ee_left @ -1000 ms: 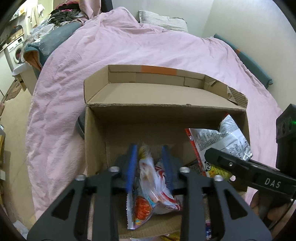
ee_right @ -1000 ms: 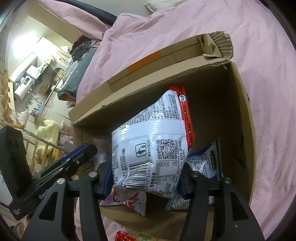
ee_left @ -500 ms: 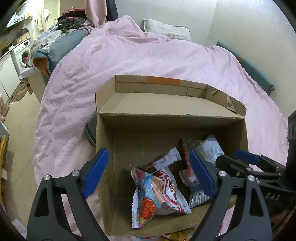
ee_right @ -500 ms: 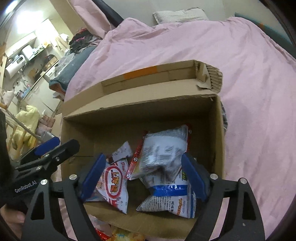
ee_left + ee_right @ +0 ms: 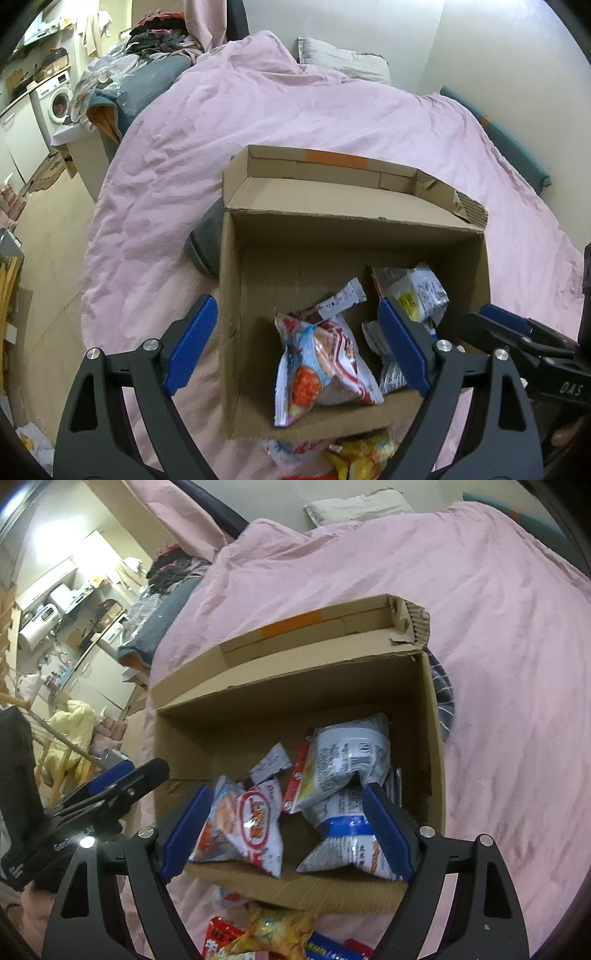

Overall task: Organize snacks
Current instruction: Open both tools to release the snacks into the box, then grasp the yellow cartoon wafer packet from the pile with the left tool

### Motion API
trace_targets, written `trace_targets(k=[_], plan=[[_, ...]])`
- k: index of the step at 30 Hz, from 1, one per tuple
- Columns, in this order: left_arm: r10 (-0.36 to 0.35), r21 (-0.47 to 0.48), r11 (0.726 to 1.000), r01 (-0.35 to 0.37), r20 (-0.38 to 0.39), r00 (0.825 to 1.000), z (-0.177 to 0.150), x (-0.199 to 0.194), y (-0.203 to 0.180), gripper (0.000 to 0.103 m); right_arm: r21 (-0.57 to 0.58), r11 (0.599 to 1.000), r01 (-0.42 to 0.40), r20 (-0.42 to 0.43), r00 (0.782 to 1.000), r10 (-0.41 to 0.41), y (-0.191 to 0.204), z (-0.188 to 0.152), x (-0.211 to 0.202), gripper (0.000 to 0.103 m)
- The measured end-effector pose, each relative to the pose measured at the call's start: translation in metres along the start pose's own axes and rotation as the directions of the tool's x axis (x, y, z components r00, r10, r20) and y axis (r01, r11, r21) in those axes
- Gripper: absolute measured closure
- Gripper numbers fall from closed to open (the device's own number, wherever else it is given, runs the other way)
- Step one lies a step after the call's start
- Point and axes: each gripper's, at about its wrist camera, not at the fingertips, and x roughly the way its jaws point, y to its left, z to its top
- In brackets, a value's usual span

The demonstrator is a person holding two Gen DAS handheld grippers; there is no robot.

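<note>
An open cardboard box [image 5: 232, 295] [image 5: 432, 746] sits on a pink bed cover. Inside lie a red-and-white snack bag [image 5: 325, 354] [image 5: 258, 819], a silver bag with a red edge [image 5: 417, 291] [image 5: 347, 760] and a white-and-blue bag [image 5: 347, 838]. My left gripper [image 5: 295, 343] is open and empty above the box's near left part. My right gripper [image 5: 291, 819] is open and empty above the box's near edge. More snack bags, yellow [image 5: 273, 934] and red [image 5: 221, 938], lie on the cover in front of the box.
The pink bed cover [image 5: 295, 110] stretches around the box. A dark object [image 5: 203, 243] lies against the box's left side. A pillow [image 5: 343, 66] lies at the head of the bed. A washing machine [image 5: 55, 99] and clutter stand beyond the bed's left side.
Both grippers opened and let their snack bags drop into the box. Both have since pulled back and up from the box.
</note>
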Motion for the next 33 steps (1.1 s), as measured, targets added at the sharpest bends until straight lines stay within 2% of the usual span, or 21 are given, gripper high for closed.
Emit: trace_targets(k=[13, 17, 21, 27, 30, 33], plan=[[0.014, -0.033, 0.999, -0.013, 0.031, 0.999, -0.044, -0.051, 0.016, 0.016, 0.013, 1.0, 0.005, 0.023, 1.0, -0.005, 0.004, -0.037, -0.034, 0.017], [-0.007, -0.08, 0.997, 0.014, 0.091, 0.996, -0.059, -0.071, 0.024, 0.016, 0.013, 1.0, -0.026, 0.031, 0.999, 0.026, 0.006, -0.052, -0.046, 0.017], [-0.007, -0.094, 0.995, 0.018, 0.112, 0.994, -0.07, -0.084, 0.027, 0.001, -0.011, 1.0, 0.014, 0.06, 0.998, -0.014, 0.01, -0.066, -0.059, 0.013], [0.006, -0.058, 0.998, -0.005, 0.024, 1.0, -0.088, -0.075, 0.029, 0.001, 0.022, 1.0, 0.013, 0.045, 0.999, -0.014, 0.0, -0.085, -0.065, 0.004], [0.026, -0.065, 0.997, -0.028, -0.031, 0.999, -0.097, -0.066, 0.034, 0.001, 0.04, 0.999, 0.013, 0.021, 1.0, -0.014, -0.009, -0.091, -0.064, 0.004], [0.015, -0.091, 0.996, -0.023, -0.085, 0.996, -0.104, -0.058, 0.042, 0.001, 0.06, 0.998, 0.023, -0.001, 1.0, -0.023, -0.017, -0.097, -0.062, 0.004]])
